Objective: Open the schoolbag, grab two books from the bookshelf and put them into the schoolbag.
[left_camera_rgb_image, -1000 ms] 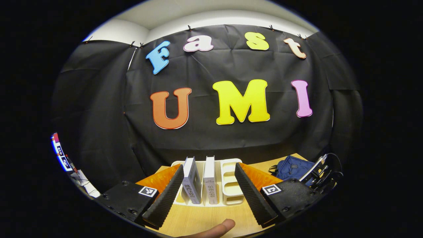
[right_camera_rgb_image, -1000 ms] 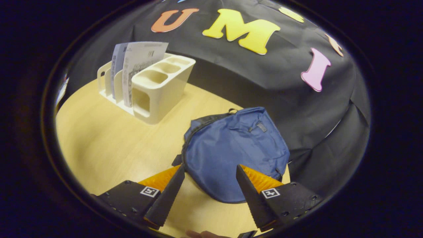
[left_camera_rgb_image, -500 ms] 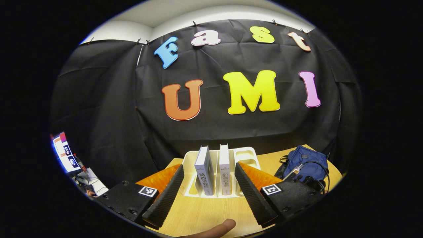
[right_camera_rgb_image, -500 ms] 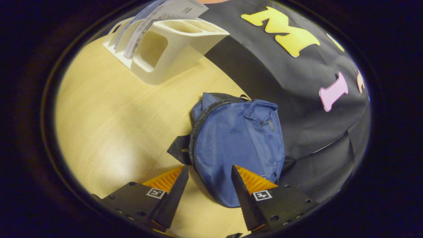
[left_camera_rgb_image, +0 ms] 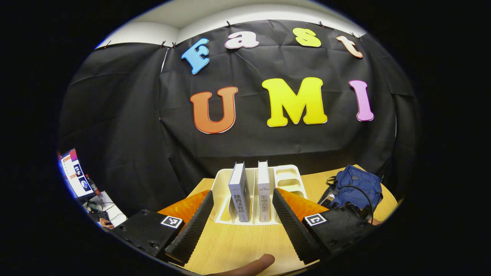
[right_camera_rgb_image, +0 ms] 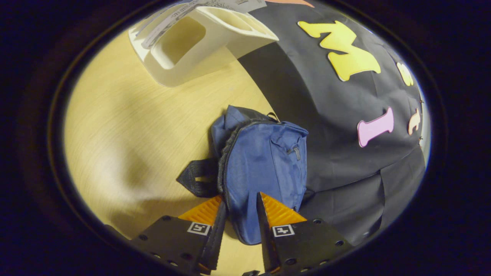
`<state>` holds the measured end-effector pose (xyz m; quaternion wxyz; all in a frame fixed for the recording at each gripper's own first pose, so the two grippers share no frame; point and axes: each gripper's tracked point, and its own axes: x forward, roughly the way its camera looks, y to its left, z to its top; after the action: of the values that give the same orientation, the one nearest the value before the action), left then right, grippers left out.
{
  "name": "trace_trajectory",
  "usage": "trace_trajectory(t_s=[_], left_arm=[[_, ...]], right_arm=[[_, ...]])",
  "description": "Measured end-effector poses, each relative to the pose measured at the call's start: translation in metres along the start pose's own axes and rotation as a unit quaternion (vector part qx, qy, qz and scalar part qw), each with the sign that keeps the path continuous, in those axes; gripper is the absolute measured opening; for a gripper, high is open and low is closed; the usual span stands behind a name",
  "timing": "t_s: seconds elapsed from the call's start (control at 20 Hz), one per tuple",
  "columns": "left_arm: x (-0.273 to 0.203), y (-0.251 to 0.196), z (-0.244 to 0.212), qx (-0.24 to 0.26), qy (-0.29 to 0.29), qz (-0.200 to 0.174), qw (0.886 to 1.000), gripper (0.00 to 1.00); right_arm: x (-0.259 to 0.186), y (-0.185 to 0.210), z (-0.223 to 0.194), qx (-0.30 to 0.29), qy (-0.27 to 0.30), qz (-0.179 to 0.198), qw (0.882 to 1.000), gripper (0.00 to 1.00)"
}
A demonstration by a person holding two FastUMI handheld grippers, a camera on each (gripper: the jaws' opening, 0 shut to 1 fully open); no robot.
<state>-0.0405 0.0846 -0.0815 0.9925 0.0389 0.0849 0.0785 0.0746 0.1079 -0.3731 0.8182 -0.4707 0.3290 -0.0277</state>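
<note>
The left claw (left_camera_rgb_image: 238,226) hangs released over the table (left_camera_rgb_image: 245,241), its fingers spread wide before the white bookshelf (left_camera_rgb_image: 285,178), where two books (left_camera_rgb_image: 240,191) stand upright side by side in the slots. The right claw (right_camera_rgb_image: 239,226) is narrowed around the near edge of the blue schoolbag (right_camera_rgb_image: 264,161) by its zipper — whether both fingers press on the fabric I cannot tell. The bag lies flat on the table (right_camera_rgb_image: 126,126), zipped up, against the black cloth wall (right_camera_rgb_image: 326,115), right of the bookshelf (right_camera_rgb_image: 199,42).
</note>
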Motion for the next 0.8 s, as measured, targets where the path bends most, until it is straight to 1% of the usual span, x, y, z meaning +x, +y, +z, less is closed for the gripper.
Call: trace_trajectory(t_s=[0.05,0.1,0.15,0.2,0.25,0.3,0.35,0.4,0.55,0.6,0.65,0.8], left_arm=[[0.000,0.001,0.000,0.001,0.000,0.001,1.000,0.99],[0.000,0.001,0.001,0.002,0.000,0.000,1.000,0.99],[0.000,0.001,0.000,0.001,0.001,0.000,1.000,0.99],[0.001,0.002,0.000,0.001,0.002,0.000,1.000,0.99],[0.003,0.003,-0.001,0.000,0.004,0.000,1.000,0.99],[0.004,0.005,-0.003,0.000,0.007,0.002,1.000,0.99],[0.005,0.005,-0.003,-0.001,0.008,0.003,1.000,0.99],[0.005,0.007,-0.005,-0.002,0.009,0.004,1.000,0.99],[0.006,0.007,-0.004,-0.005,0.008,0.003,1.000,0.99],[0.007,0.007,-0.004,-0.006,0.008,0.003,1.000,0.99],[0.008,0.007,-0.004,-0.007,0.008,0.003,1.000,0.99],[0.011,0.007,-0.004,-0.014,0.010,0.002,1.000,0.99]], right_arm=[[0.005,0.000,0.000,0.007,0.005,0.003,1.000,0.44],[0.008,0.003,-0.001,0.012,0.009,0.015,1.000,0.43],[0.010,0.007,0.002,0.011,0.010,0.026,1.000,0.32],[0.012,0.011,-0.001,0.005,0.015,0.036,0.999,0.35],[0.009,0.012,0.003,0.003,0.008,0.046,0.999,0.22],[0.010,0.013,0.002,0.005,0.008,0.057,0.998,0.16],[0.008,0.013,0.002,0.007,0.008,0.067,0.998,0.07],[0.010,0.013,0.001,0.013,0.006,0.079,0.997,0.05],[0.008,0.005,0.001,0.039,0.007,0.119,0.992,0.05],[0.004,0.002,0.000,0.047,0.011,0.133,0.990,0.05],[0.006,-0.001,0.000,0.053,0.013,0.146,0.988,0.01],[0.001,-0.012,0.001,0.073,0.014,0.190,0.979,0.01]])
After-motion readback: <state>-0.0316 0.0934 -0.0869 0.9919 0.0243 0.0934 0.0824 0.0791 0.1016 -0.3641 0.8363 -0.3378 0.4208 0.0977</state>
